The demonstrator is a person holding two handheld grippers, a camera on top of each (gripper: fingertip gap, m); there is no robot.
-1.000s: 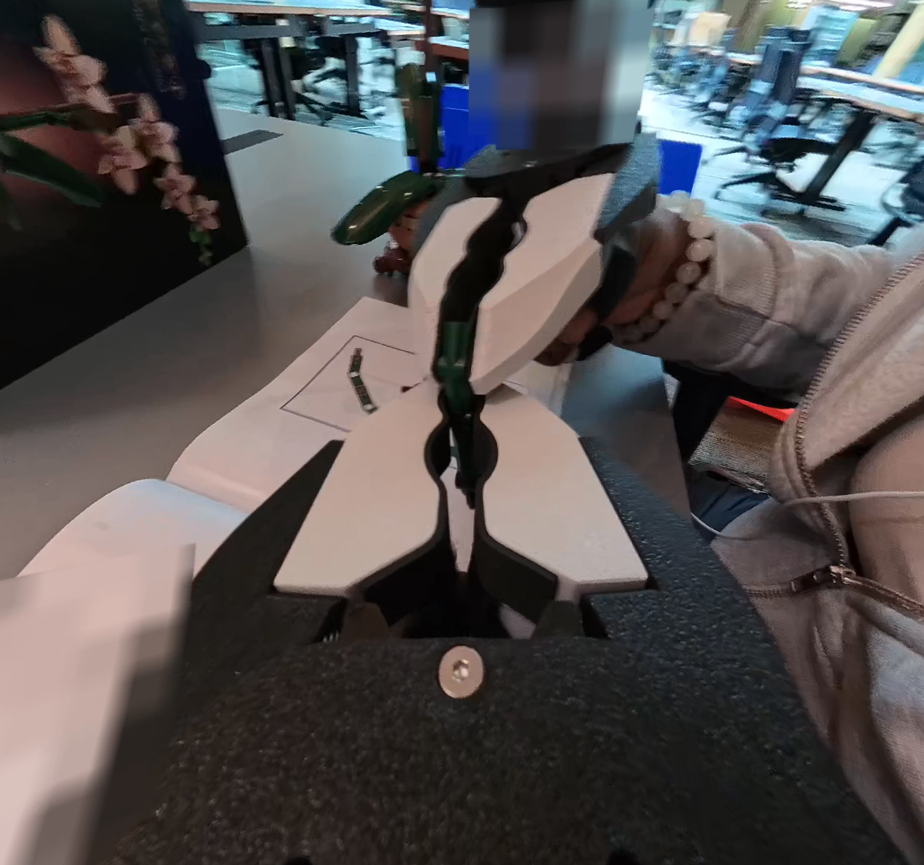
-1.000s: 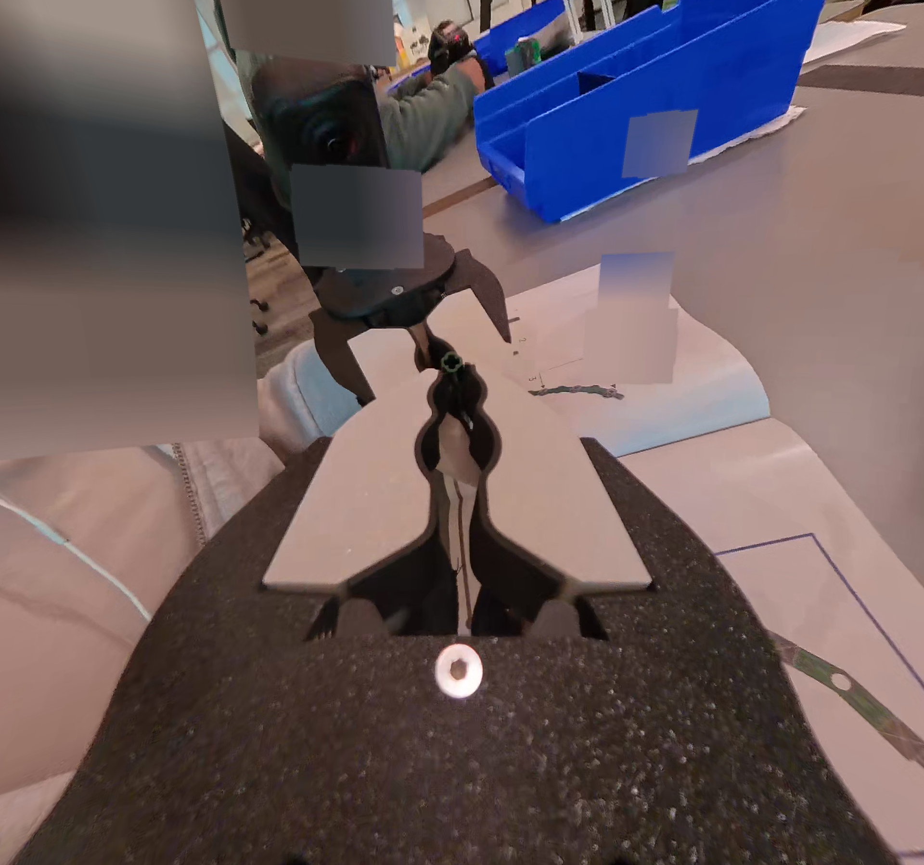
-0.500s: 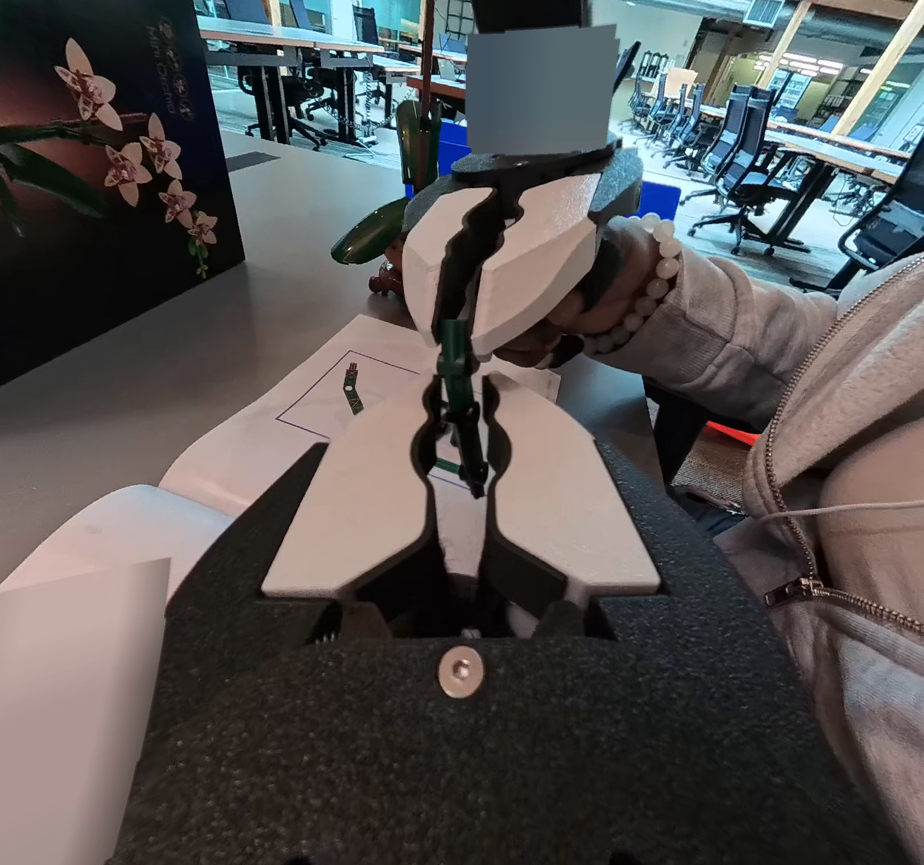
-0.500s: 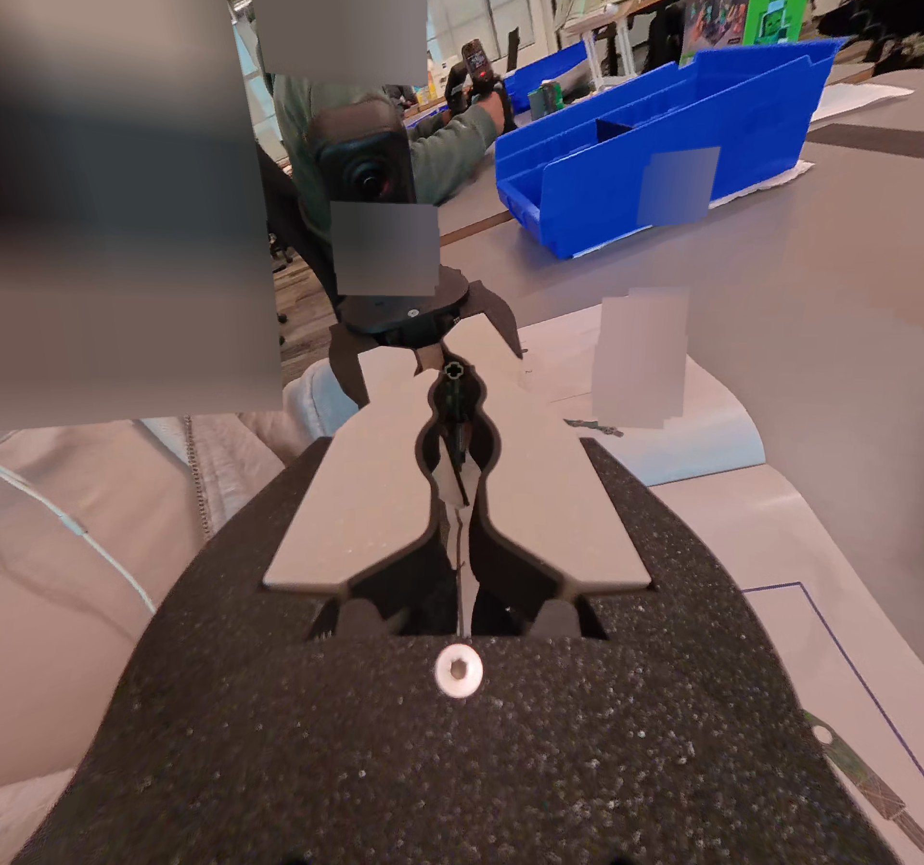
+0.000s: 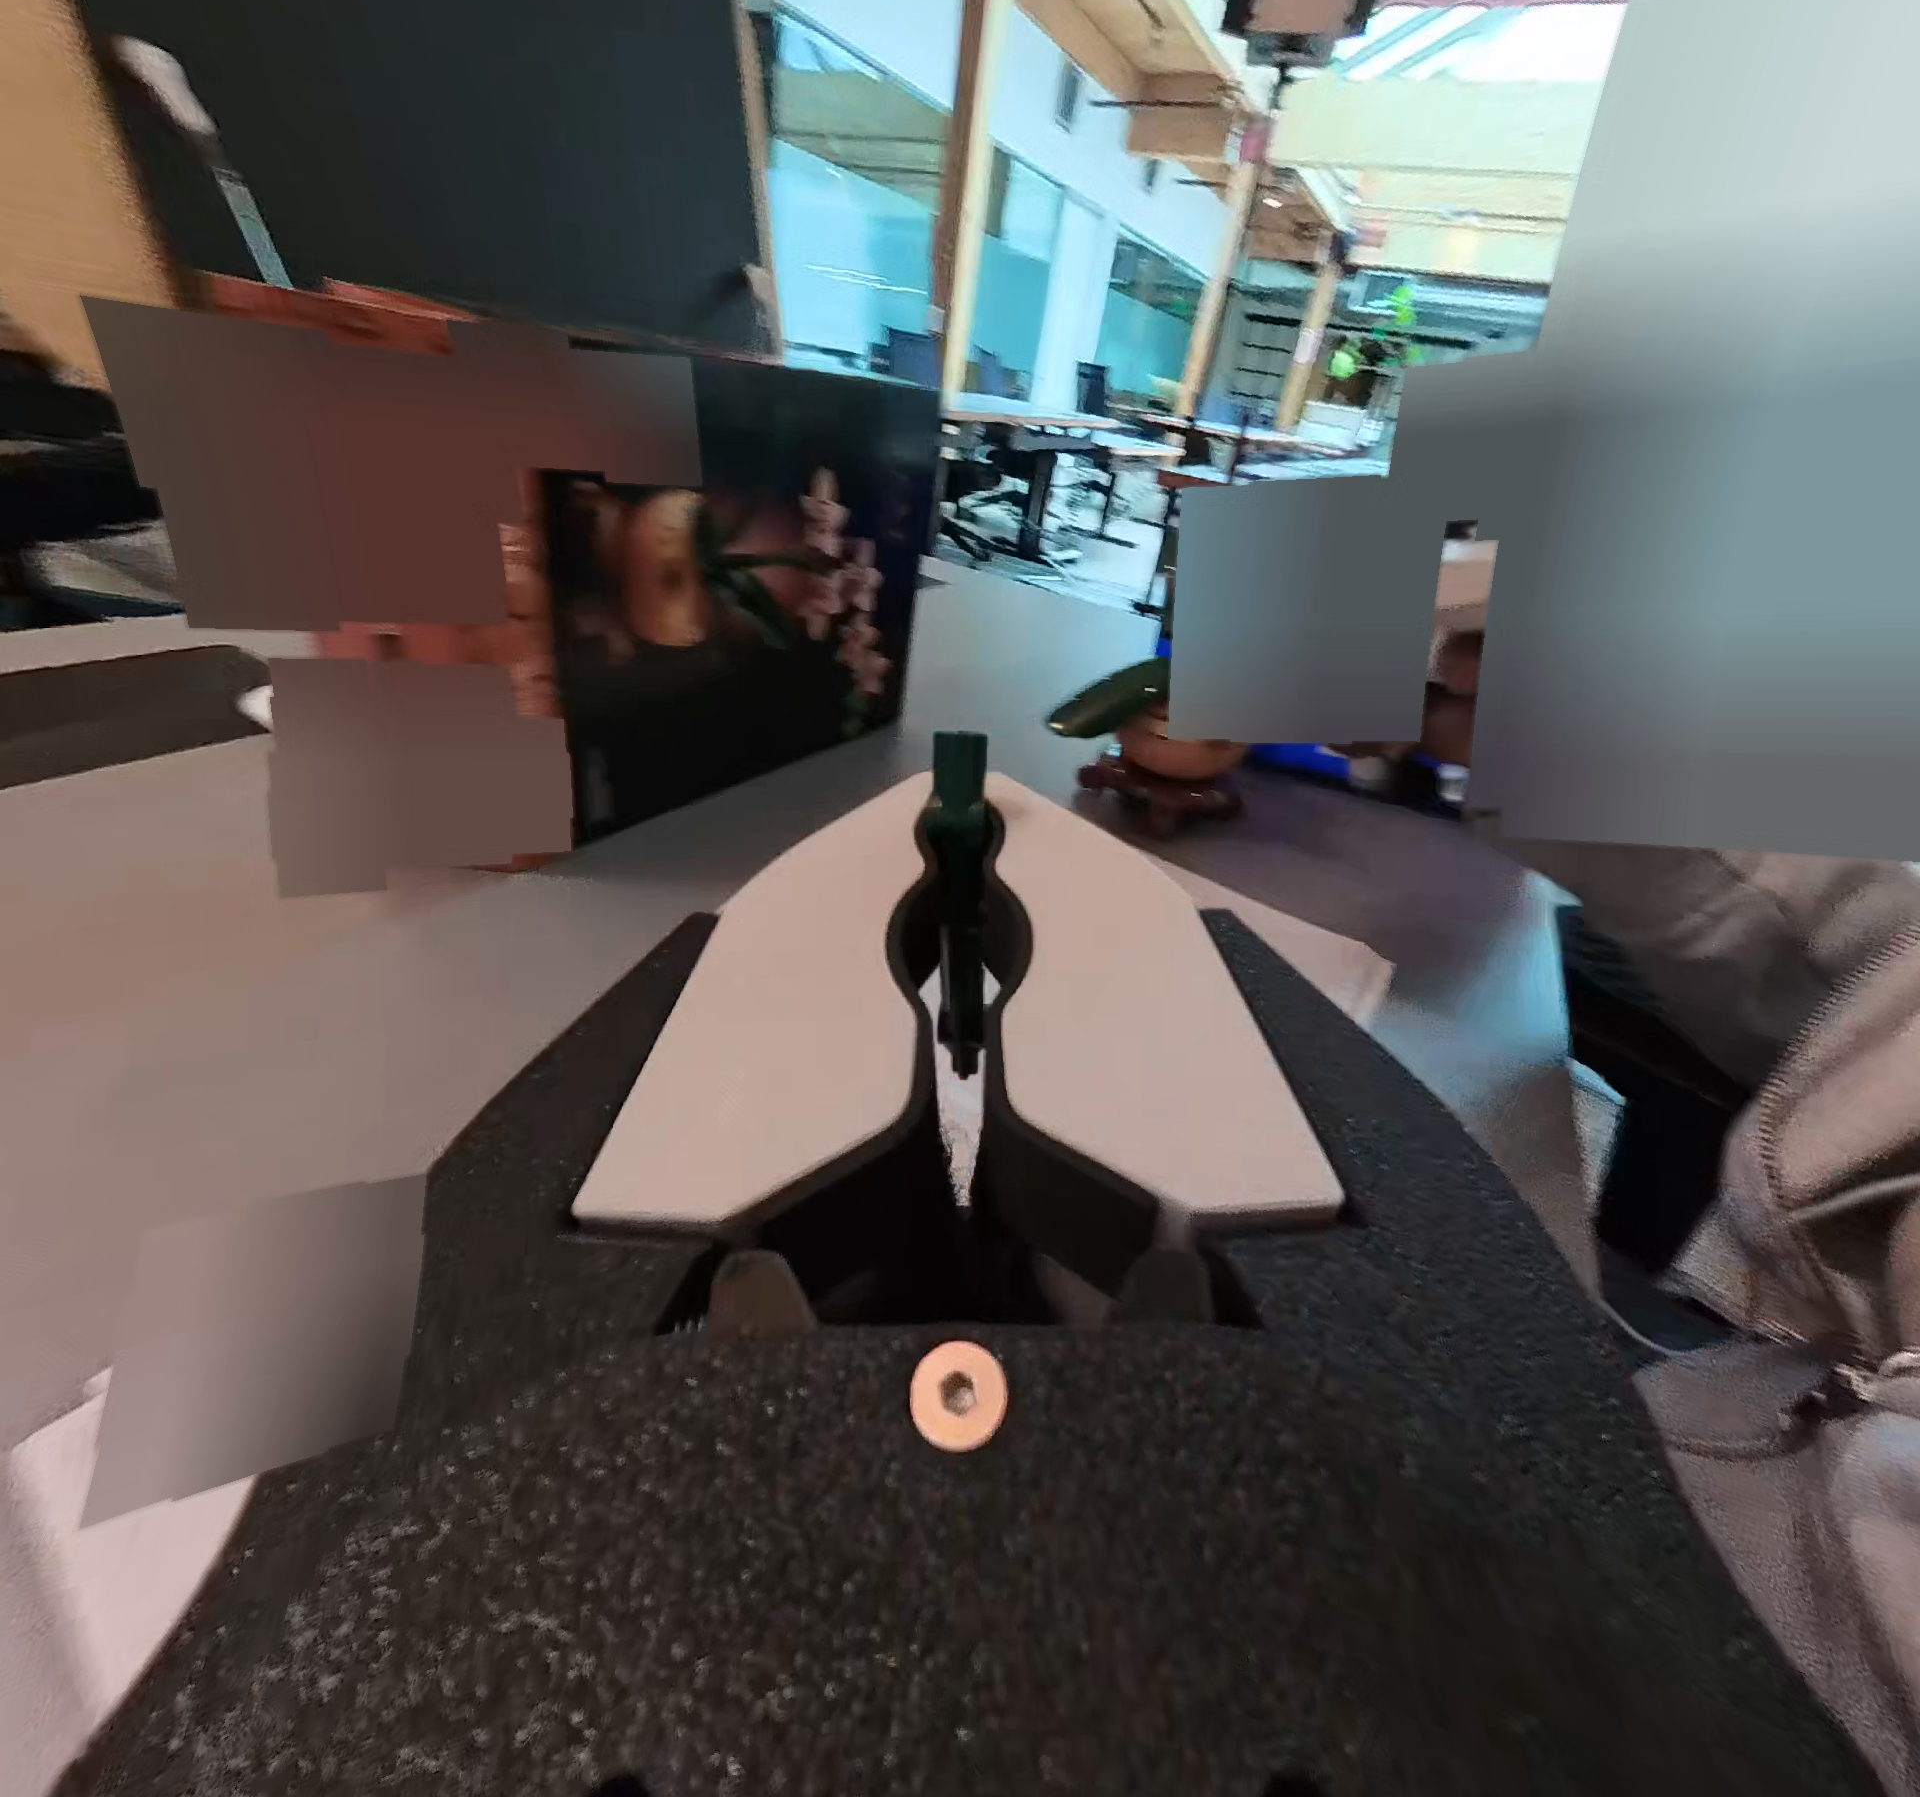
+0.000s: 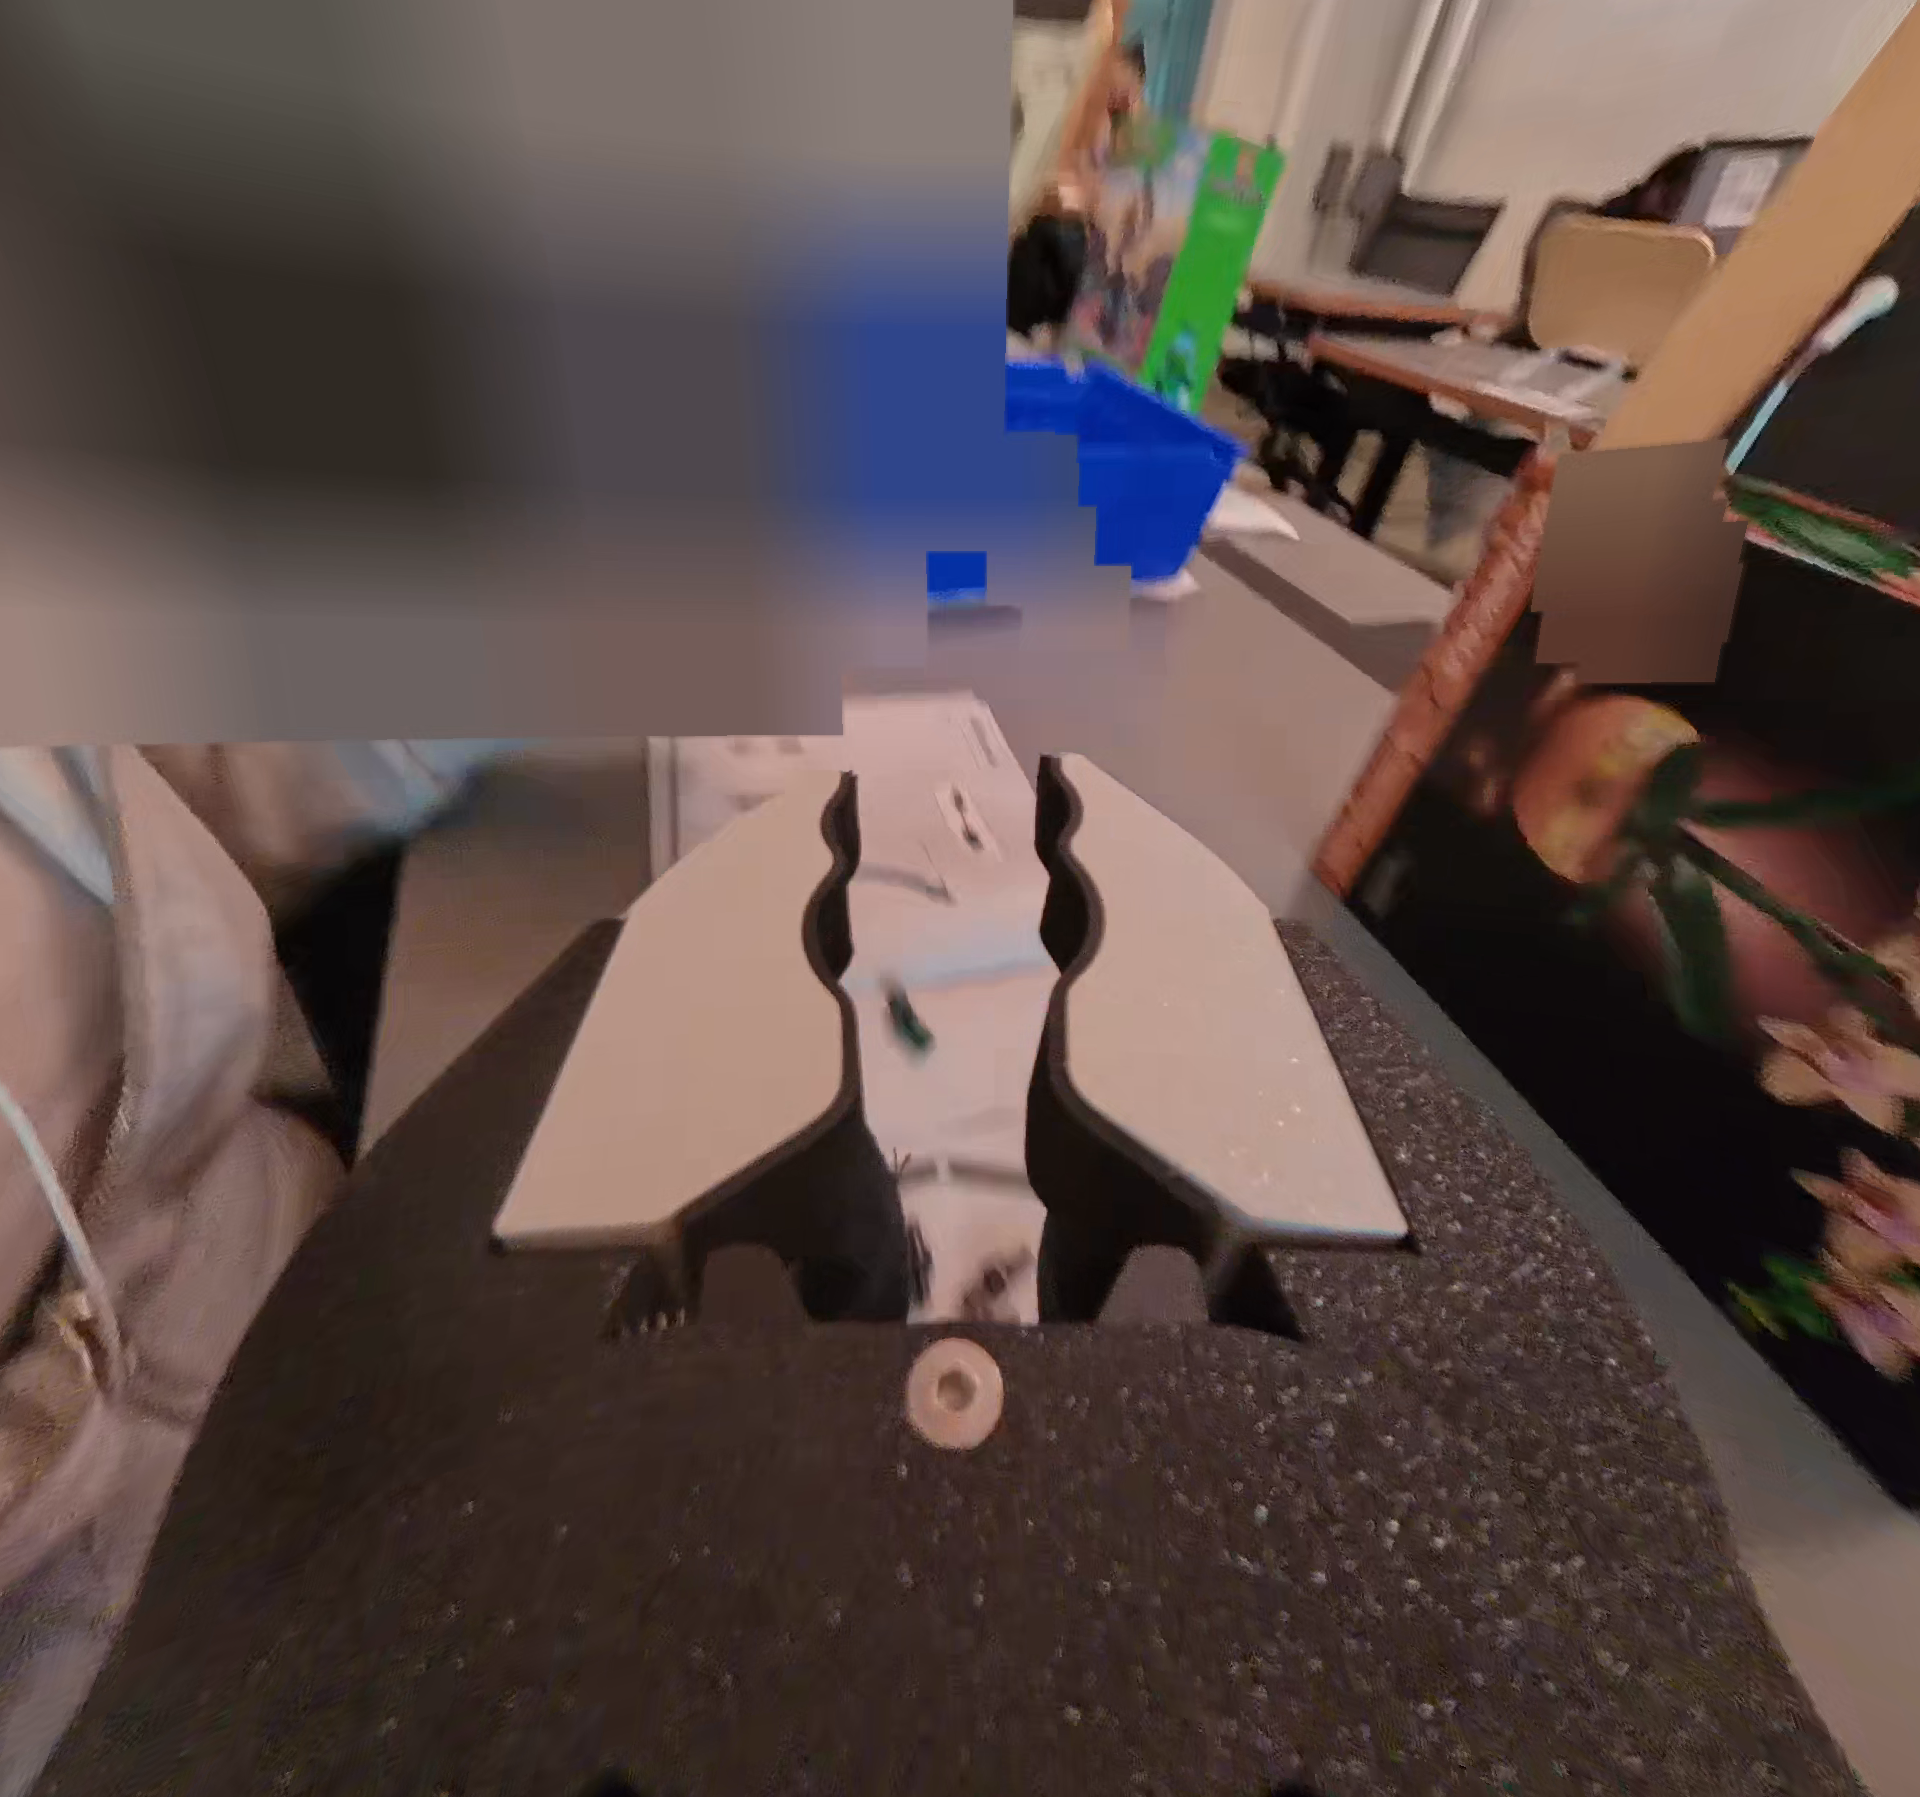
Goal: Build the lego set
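My left gripper (image 5: 961,797) is shut on a thin dark green lego stem (image 5: 958,874) that sticks out past the fingertips and runs back between the fingers. It is held above the grey table. A part-built lego plant (image 5: 1148,745) with a green leaf and a brown base stands on the table ahead to the right. My right gripper (image 6: 945,781) is open and empty above the white instruction sheets (image 6: 935,926). A small dark green lego piece (image 6: 906,1015) shows on the sheets between its fingers.
The dark lego set box with orchid pictures stands ahead left in the left wrist view (image 5: 748,656) and close on the right in the right wrist view (image 6: 1683,968). A blue bin (image 6: 1143,469) is at the back. A person's grey sleeve (image 5: 1766,1072) is on the right. The gap from one gripper's tips to the other's is roughly 12 cm.
My right gripper has let go of the green stem, opened and pulled away to the right. My left gripper keeps the stem and has swung up and left, so the right gripper is out of its view.
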